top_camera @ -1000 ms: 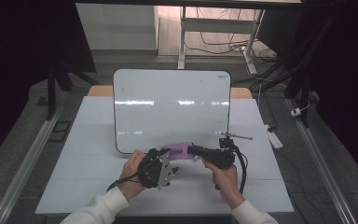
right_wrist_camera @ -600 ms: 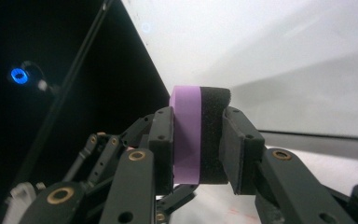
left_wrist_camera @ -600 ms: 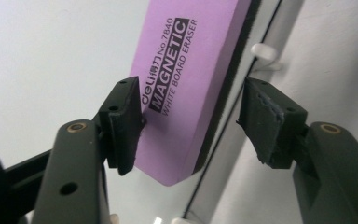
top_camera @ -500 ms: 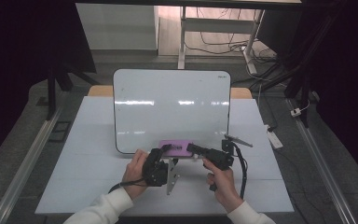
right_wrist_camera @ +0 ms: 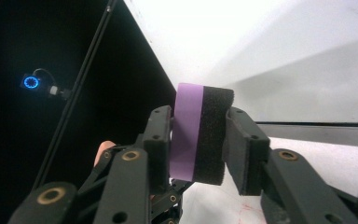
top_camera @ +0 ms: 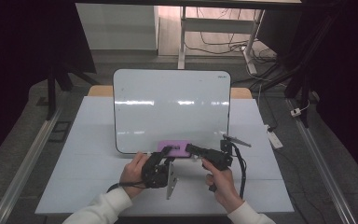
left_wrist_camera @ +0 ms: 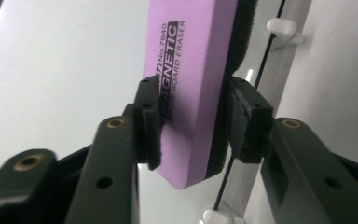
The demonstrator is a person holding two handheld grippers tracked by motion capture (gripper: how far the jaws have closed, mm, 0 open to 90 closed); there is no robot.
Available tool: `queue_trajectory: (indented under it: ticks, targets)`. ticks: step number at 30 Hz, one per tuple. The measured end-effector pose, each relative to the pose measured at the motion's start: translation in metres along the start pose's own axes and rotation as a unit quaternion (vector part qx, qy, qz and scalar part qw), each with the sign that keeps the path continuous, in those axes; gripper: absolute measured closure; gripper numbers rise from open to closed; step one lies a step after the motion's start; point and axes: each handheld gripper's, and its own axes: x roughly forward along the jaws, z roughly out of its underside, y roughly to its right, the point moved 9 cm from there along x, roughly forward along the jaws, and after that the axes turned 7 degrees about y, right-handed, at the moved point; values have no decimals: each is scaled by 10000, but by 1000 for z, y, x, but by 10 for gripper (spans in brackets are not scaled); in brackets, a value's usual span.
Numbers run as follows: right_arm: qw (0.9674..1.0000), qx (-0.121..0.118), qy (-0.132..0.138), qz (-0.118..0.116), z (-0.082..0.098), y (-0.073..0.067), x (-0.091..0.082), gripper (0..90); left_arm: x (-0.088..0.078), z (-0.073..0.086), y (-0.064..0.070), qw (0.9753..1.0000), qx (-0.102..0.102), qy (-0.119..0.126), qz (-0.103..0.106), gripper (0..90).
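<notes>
Both grippers, left [top_camera: 167,150] and right [top_camera: 189,148], clench their fingers on the eraser [top_camera: 176,149] at the whiteboard's [top_camera: 168,107] lower edge.

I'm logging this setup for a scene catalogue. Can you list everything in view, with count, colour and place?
whiteboard: one, white with dark rim, lying on the table's middle.
magnetic whiteboard eraser: one, purple with black felt, at the whiteboard's near edge, clamped by both tools.
table: one, white top.
desk legs and cables: several, on the floor beyond the table.
left tool: one, black, shut on the eraser.
right tool: one, black, shut on the eraser's end.
hands: two, white sleeves, near edge.
</notes>
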Motion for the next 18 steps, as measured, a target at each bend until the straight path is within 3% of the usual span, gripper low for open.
queue_trajectory:
  ticks: [5,9,13,16,18]
  targets:
    - [9999,-102,0,-138,-1,-5,1,487,-2,1,-5,9999,-146,-1,41,663]
    - [9995,-241,111,-197,-5,-10,-2,394,-6,5,-14,9983,-561,40,121,671]
    - [9986,-442,191,-237,-10,-16,-9,359,-16,13,-31,9915,-1283,106,211,672]
    - [9966,-795,204,-93,-10,-15,-17,351,-26,26,-42,9844,-1744,-14,229,671]
    - [9942,-1060,175,56,-9,-11,-23,341,-33,40,-48,9759,-2162,-126,265,671]
